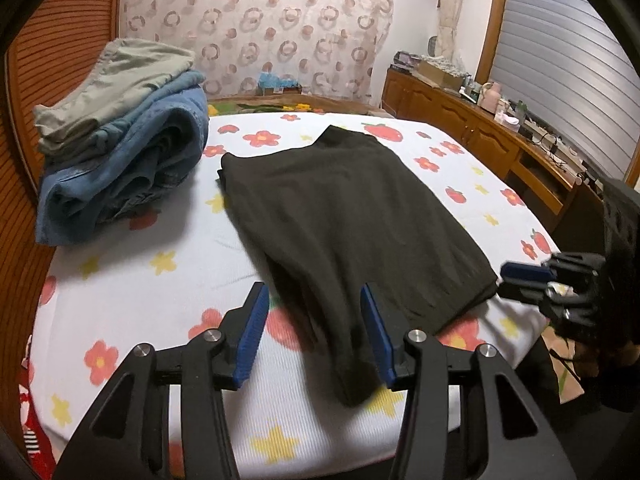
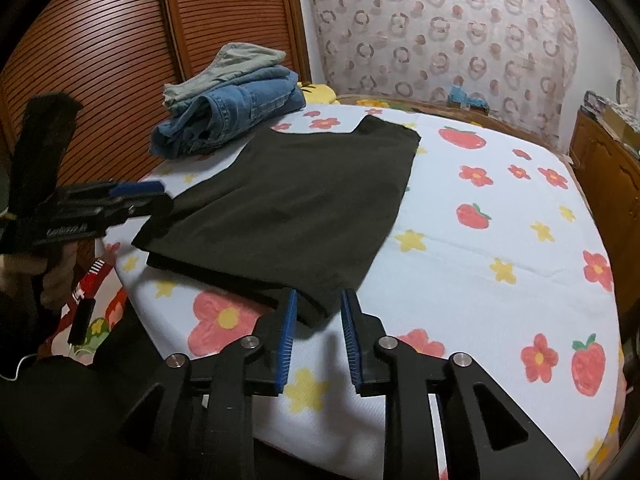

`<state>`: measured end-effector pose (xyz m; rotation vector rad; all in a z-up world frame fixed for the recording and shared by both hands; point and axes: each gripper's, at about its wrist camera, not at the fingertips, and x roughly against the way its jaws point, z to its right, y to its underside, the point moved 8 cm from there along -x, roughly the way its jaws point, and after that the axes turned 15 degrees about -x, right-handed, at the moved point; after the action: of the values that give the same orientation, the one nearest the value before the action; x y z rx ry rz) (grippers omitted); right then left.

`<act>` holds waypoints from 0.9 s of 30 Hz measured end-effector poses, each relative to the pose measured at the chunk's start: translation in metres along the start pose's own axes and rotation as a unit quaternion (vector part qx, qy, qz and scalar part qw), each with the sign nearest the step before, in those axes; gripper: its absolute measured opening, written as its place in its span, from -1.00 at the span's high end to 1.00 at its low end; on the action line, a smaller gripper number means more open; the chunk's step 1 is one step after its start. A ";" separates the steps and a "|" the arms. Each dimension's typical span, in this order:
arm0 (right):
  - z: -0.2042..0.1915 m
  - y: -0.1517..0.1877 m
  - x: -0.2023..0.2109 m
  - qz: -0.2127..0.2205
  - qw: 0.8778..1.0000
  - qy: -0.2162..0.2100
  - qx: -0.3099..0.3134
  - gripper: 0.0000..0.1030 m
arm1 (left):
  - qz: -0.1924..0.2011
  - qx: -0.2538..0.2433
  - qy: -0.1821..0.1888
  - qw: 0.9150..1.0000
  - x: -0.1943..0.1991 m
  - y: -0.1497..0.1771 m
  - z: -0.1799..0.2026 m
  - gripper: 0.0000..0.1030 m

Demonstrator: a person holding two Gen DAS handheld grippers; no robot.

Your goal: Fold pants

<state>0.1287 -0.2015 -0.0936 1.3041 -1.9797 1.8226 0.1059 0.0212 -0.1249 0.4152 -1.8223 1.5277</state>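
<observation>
Spread on the flowered bed (image 2: 500, 240), black pants (image 2: 288, 208) are straddled at both near corners by parted left tongs (image 1: 314, 330) and right tongs (image 2: 318, 334); both layers should be pinched evenly

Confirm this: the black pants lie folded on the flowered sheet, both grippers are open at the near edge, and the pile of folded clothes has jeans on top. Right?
Not quite. On the pile of folded clothes, a grey-green garment lies on top; the jeans sit beneath it, as the right wrist view shows. The black pants, sheet and grippers are as you said.
</observation>
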 end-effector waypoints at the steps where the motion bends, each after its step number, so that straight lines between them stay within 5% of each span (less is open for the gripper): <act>1: 0.000 0.001 -0.001 -0.002 1.000 0.001 0.000 0.52 | -0.003 0.000 0.000 1.000 -0.004 0.000 -0.001 0.07; 7: 0.000 0.002 -0.006 -0.010 1.000 0.001 0.003 0.49 | -0.031 0.006 0.001 1.000 -0.029 0.001 -0.009 0.22; 9: 0.000 0.002 -0.008 -0.012 1.000 0.000 0.003 0.49 | -0.033 0.008 0.006 0.999 -0.033 0.002 -0.011 0.38; 10: 0.000 0.002 -0.008 -0.012 1.000 0.001 0.003 0.49 | -0.033 0.010 0.007 0.999 -0.033 0.003 -0.012 0.64; 14: 0.002 0.003 -0.010 -0.015 1.000 0.004 0.001 0.48 | -0.022 0.013 -0.007 1.000 -0.023 0.004 -0.017 0.80; 21: -0.001 0.005 -0.010 -0.014 1.000 0.000 0.001 0.48 | -0.026 0.009 -0.028 0.999 -0.008 0.012 -0.020 0.79; 24: -0.003 0.007 -0.010 -0.016 1.000 -0.001 0.004 0.48 | -0.025 0.011 -0.027 0.999 -0.006 0.013 -0.019 0.52; 27: -0.002 0.007 -0.014 -0.017 1.000 0.006 0.005 0.47 | -0.021 0.008 -0.025 0.999 -0.004 0.013 -0.017 0.00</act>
<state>0.1317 -0.1944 -0.1068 1.3185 -1.9331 1.8238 0.1049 0.0397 -0.1361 0.4999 -1.8304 1.5166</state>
